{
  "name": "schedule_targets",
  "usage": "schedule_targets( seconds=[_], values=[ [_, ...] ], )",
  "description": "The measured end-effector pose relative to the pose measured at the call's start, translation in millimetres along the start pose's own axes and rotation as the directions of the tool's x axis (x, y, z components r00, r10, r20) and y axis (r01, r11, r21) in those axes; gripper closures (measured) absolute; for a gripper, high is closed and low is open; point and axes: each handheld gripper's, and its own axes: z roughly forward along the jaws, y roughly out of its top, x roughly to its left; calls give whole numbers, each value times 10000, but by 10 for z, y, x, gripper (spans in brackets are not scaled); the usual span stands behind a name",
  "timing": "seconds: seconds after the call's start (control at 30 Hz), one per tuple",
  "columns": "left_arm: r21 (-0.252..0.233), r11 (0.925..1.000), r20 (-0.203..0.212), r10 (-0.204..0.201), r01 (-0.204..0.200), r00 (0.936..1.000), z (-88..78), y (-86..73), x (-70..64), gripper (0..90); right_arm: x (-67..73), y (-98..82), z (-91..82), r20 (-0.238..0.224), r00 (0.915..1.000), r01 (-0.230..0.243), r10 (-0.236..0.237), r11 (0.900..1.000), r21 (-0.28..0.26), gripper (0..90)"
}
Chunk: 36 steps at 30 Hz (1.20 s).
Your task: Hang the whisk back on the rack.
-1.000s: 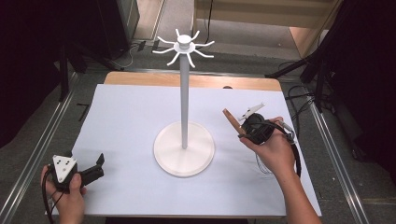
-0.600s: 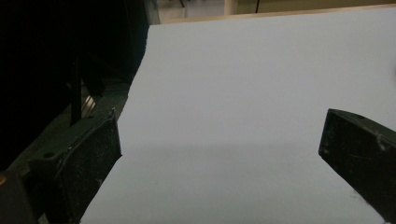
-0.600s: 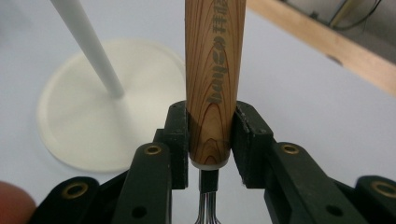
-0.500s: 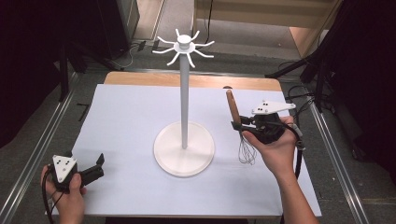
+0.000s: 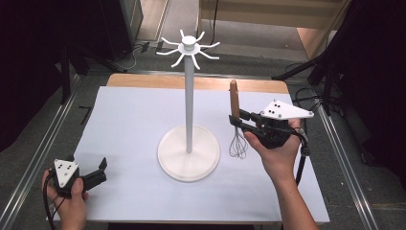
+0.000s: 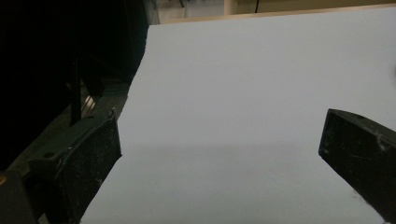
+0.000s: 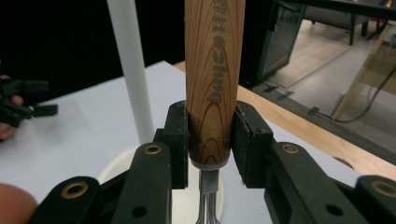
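The wire balloon whisk with a round wooden handle stands upright in the air, handle up and steel wire loops hanging down. It sits just right of the white stand's round base, clear of the bench. The grained handle bears dark lettering, and a metal collar joins it to the wires.

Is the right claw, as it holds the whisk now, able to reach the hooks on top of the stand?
Probably yes. The right claw grips the whisk upright beside the stand, and open space lies between it and the hooks.
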Motion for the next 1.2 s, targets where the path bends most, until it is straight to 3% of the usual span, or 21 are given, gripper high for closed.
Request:
schedule_targets(
  seconds=[0.23, 0.5, 0.87, 1.2],
  values=[
    [-3, 10000, 3, -19, 19, 10000, 0, 0, 3, 0, 95, 117, -16, -276, 9996, 36, -63, 9956, -935, 706],
    [-29, 10000, 27, -23, 23, 10000, 2, -1, 5, 0, 173, 223, -37, -459, 9989, 49, -122, 9878, -1558, 706],
    [-17, 10000, 39, -36, 36, 10000, 1, -1, 5, 0, 245, 318, -51, -614, 9981, -79, -56, 9759, -2181, 706],
    [-21, 10000, 61, -23, 23, 10000, 2, -1, 5, 0, 292, 380, -68, -409, 9992, -62, -45, 9657, -2596, 706]
  ],
)
